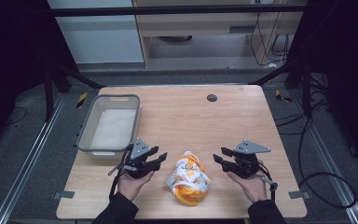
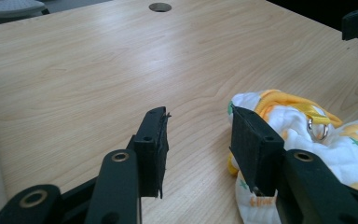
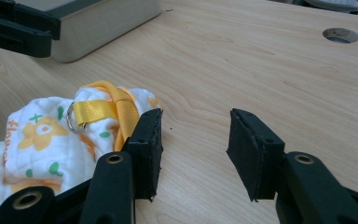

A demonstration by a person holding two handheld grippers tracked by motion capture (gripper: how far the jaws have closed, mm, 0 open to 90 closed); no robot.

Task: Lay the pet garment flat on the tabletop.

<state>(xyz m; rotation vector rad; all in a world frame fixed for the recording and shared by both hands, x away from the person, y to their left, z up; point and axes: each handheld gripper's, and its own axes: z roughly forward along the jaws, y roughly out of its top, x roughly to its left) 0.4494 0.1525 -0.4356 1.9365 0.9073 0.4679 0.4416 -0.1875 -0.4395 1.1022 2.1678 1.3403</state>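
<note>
the crumpled cloth, white with orange flowers and a yellow strap with a metal ring, lies bunched on the table near its front edge, between the two grippers. the left gripper sits just beside it with its jaws apart, and the right gripper likewise stands open with nothing between its pads. neither touches the cloth. the grey bin at the table's left edge looks empty. i judge the work barely begun: gripping the cloth and whatever follows are all left.
</note>
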